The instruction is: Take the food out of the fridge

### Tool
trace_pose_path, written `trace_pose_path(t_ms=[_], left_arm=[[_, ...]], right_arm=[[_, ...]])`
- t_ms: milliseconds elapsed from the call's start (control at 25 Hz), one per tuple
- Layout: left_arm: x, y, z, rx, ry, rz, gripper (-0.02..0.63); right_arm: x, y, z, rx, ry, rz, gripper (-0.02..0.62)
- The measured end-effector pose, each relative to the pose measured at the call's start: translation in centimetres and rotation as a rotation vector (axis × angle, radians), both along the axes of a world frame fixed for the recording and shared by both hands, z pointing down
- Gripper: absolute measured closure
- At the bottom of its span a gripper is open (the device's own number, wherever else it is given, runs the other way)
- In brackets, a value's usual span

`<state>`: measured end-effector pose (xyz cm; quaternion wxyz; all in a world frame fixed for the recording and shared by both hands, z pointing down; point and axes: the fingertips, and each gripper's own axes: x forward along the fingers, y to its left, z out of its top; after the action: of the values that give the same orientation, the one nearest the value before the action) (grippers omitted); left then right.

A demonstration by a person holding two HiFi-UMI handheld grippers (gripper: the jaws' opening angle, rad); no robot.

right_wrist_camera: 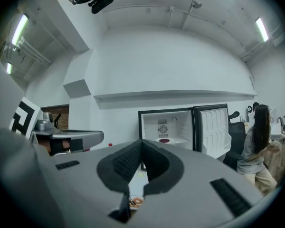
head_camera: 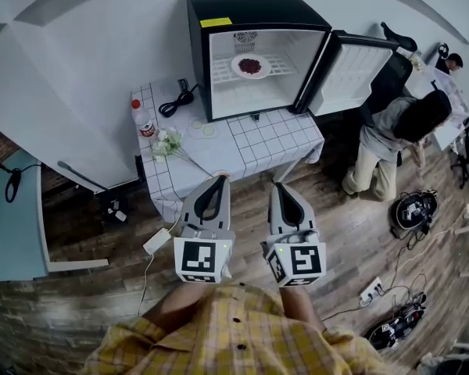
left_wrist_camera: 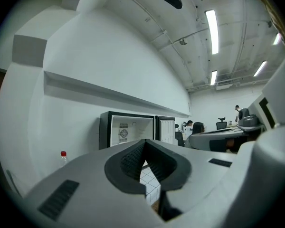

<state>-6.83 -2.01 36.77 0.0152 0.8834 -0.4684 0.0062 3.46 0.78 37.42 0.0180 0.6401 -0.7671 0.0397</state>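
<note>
1. Clenched and empty, the left gripper (head_camera: pixel 217 182) and right gripper (head_camera: pixel 280 187) are held level at the counter's (head_camera: pixel 254 143) front edge. Their jaws are pressed together on nothing, well apart from the fridge (head_camera: pixel 254 6).
2. The food (head_camera: pixel 250 66), a dark red heap on a round white plate (head_camera: pixel 236 67), sits on the wire shelf (head_camera: pixel 219 70) inside. The door (head_camera: pixel 352 73) stands wide open at right.
3. Done well, a gripper would likely open before entering the cavity. It would then go in level just above the shelf and pinch the plate's near rim, keeping it flat so the heap stays put.
4. The plate looks thin, smooth and probably slippery. The shelf is a white wire grid that a rim could catch on. The fridge has a glossy black shell and a white liner, and a soft checked cloth covers the counter.
</note>
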Motion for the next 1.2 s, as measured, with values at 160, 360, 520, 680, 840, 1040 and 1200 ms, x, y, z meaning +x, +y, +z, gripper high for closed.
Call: trace_pose_path(t_ms=[160, 360, 520, 680, 840, 1040, 1200], left_arm=[[-0.6, -3.0, 0.0, -0.003, 0.006, 0.015, 0.598], [-0.8, -4.8, 0.9, -0.032, 0.024, 0.023, 0.598], [-0.8, -5.5, 1.5, -0.058, 0.042, 0.030, 0.598], [-0.7, -6.6, 1.7, -0.055, 0.034, 0.028, 0.598], [-0.1, -8.2, 1.9, -0.043, 0.022, 0.019, 0.598], [1.2, -11.4, 1.4, -0.031, 0.011, 0.001, 0.598], [2.6, -13.9, 1.3, -0.025, 0.000, -0.013, 0.598]], right_arm=[[-0.7, -2.9, -0.1, -0.001, 0.009, 0.016, 0.589], [-0.9, -4.5, 0.6, -0.034, 0.054, 0.032, 0.589], [-1.0, -5.5, 0.9, -0.053, 0.075, 0.031, 0.589], [-0.9, -6.7, 1.0, -0.055, 0.094, 0.028, 0.589], [-0.4, -9.0, 1.3, -0.047, 0.098, 0.022, 0.589], [1.0, -12.5, 0.9, -0.025, 0.079, 0.007, 0.589], [2.6, -15.3, 0.8, -0.022, 0.070, -0.007, 0.589]])
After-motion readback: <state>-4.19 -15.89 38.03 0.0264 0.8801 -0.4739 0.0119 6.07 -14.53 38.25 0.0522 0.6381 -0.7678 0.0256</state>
